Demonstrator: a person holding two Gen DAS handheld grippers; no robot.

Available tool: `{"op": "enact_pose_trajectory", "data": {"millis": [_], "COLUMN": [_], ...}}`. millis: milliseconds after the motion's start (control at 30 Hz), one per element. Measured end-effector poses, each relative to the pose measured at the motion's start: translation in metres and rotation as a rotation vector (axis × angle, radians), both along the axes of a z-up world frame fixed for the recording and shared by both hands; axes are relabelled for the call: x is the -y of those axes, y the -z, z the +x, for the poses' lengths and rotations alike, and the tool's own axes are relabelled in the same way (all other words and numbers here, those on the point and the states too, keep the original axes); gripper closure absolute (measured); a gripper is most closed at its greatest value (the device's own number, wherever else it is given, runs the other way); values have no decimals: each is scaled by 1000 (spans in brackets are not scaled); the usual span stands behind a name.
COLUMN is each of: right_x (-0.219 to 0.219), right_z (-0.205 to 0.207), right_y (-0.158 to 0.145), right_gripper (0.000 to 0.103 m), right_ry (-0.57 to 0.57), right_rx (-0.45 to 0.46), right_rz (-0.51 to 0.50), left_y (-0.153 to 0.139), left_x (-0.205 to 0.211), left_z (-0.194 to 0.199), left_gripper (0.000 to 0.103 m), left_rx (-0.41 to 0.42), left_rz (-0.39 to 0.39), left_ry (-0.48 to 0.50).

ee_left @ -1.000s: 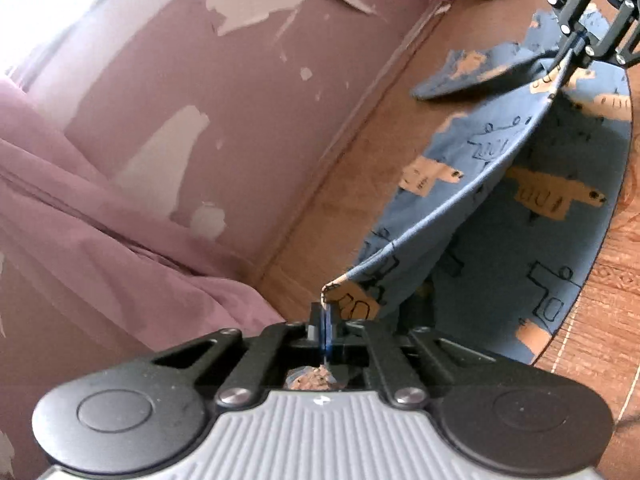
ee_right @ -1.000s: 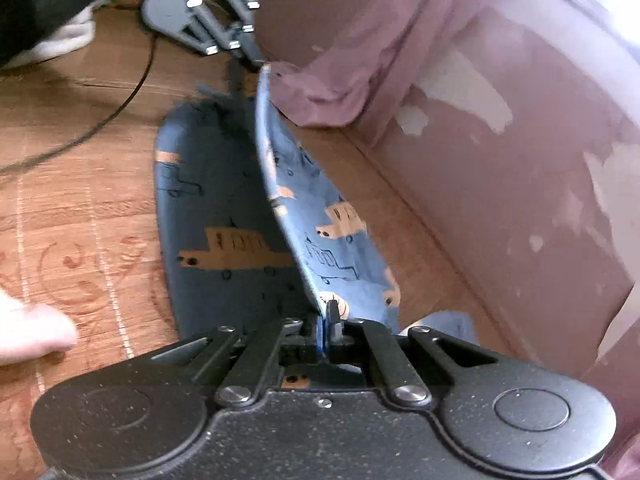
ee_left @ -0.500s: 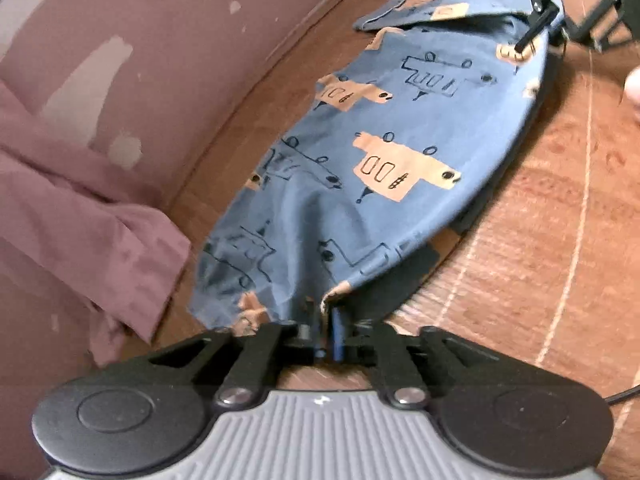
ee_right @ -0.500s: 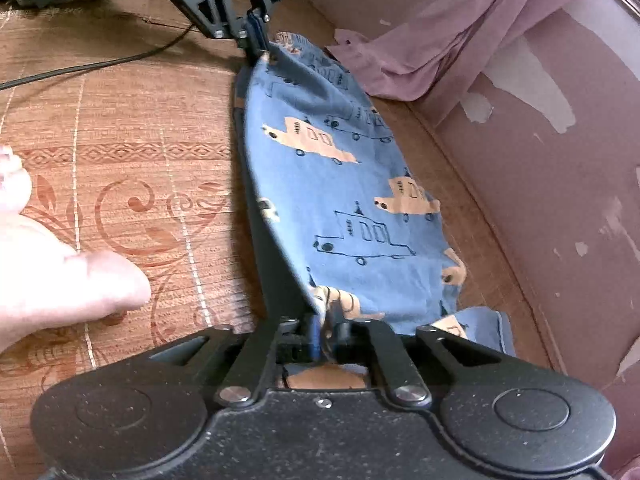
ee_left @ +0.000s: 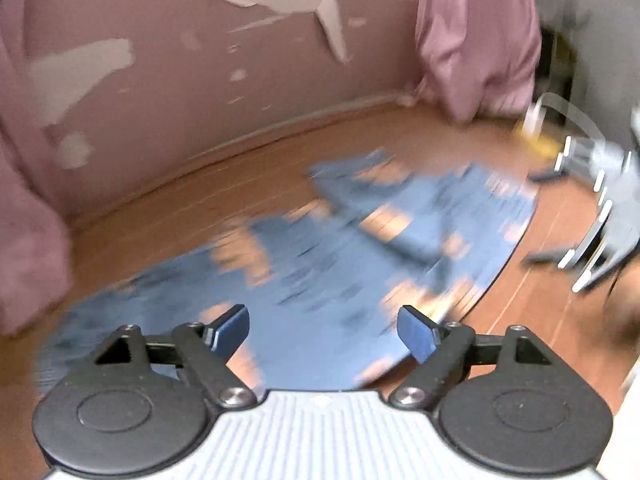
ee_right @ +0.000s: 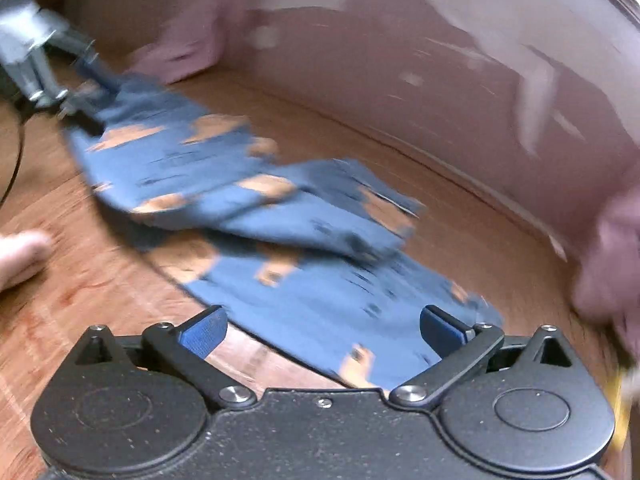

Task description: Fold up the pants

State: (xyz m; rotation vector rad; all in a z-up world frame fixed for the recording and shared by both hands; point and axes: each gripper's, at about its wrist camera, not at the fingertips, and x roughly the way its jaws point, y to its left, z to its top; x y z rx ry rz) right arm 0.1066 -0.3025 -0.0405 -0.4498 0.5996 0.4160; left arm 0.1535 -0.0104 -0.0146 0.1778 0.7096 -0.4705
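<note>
The blue pants (ee_left: 340, 256) with tan boat prints lie on the wooden floor, one leg folded over the other; both views are motion-blurred. My left gripper (ee_left: 323, 328) stands open just above the near end of the pants, nothing between its blue pads. My right gripper (ee_right: 323, 330) is open too, over the pants (ee_right: 288, 232) at their other end. In the left wrist view the right gripper (ee_left: 568, 216) shows at the far right with its fingers spread. In the right wrist view the left gripper (ee_right: 60, 80) appears at the top left by the cloth's far end.
A pink wall (ee_left: 200, 92) with peeling paint runs behind the pants. Pink curtains (ee_left: 476, 40) hang to the floor at both ends. A person's toe (ee_right: 20, 256) rests on the floor at left, and a black cable (ee_right: 16, 152) lies nearby.
Both grippers have let go of the pants and opened wide. The cloth, held up taut a second ago, now lies flat on the floor. Both cameras are swinging.
</note>
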Motion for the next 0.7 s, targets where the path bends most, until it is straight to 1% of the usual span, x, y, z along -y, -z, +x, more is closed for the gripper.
{"op": "enact_pose_trajectory", "data": {"millis": [67,133,200,233,267,333,400,467,500,533,567,600,633,667,700], "right_x": [15,27,37,40,45,51,53,52,52,52,53,54,56,58,60], "right_z": [8,14,18,22,26,34,38,41,41,43,45,46,48,50,52], "right_y": [3,2,2,3,4,6,8,8,9,9,10,11,13,14,14], "right_gripper": [1,1,1,1,1,1,1,1,1,2,3,5,7,13,17], "right_ry": [65,105,135,143,151,162,152,144,138,136,140,146,154,160,166], "right_rx": [-14,-11,5,-3,-15,-31,-45,-48,-53,-64,-74,-86,-97,-104,-113], "right_rz": [75,151,230,266,311,383,411,421,431,446,458,470,480,490,498], "left_y": [3,11,20,25,30,38,46,53,56,58,60,64,66,68,70], "left_x": [24,42,52,54,54,50,47,44,42,41,40,39,38,38,38], "left_z": [17,35,52,59,66,74,79,82,82,83,84,86,87,90,91], "left_gripper": [17,17,18,22,29,37,43,62,66,72,87,92,95,99,99], "left_rx": [-59,-134,-199,-231,-264,-306,-356,-407,-429,-440,-449,-458,-465,-468,-471], "left_rz": [-103,-186,-243,-270,-303,-359,-421,-478,-503,-520,-535,-544,-550,-557,-565], "left_ry": [4,-12,-76,-109,-139,-181,-210,-228,-243,-253,-262,-271,-282,-289,-294]}}
